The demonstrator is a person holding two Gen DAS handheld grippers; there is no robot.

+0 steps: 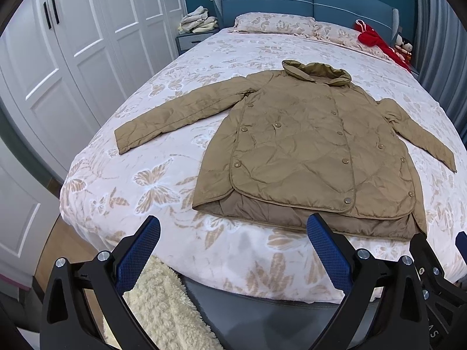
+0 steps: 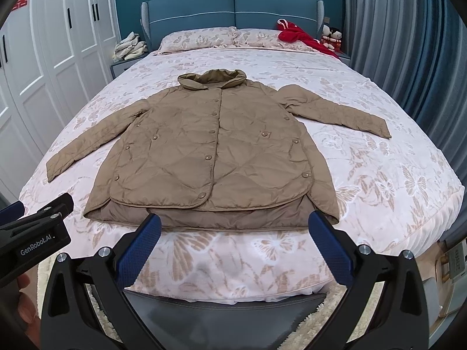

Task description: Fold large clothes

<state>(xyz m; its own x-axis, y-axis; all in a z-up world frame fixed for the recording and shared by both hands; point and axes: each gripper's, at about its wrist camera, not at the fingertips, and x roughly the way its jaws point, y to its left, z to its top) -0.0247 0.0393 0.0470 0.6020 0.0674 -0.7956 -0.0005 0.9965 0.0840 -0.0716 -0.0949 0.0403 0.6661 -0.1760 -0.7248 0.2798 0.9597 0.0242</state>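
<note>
A tan quilted jacket (image 1: 300, 145) lies flat and face up on the bed, collar toward the headboard, both sleeves spread out sideways; it also shows in the right wrist view (image 2: 210, 151). My left gripper (image 1: 233, 227) is open and empty, held above the foot of the bed just short of the jacket's hem. My right gripper (image 2: 233, 224) is open and empty, its fingertips level with the hem. The left gripper's body (image 2: 35, 227) shows at the left edge of the right wrist view, and the right gripper's fingers (image 1: 423, 250) show at the right edge of the left wrist view.
The bed (image 1: 146, 180) has a pink butterfly-print cover and a blue headboard (image 2: 233, 8). Red clothing (image 1: 376, 40) lies by the pillows. White wardrobes (image 1: 73, 43) stand left, curtains (image 2: 402, 43) right. A nightstand holds folded cloth (image 1: 198, 20). A cream fluffy rug (image 1: 163, 306) lies below.
</note>
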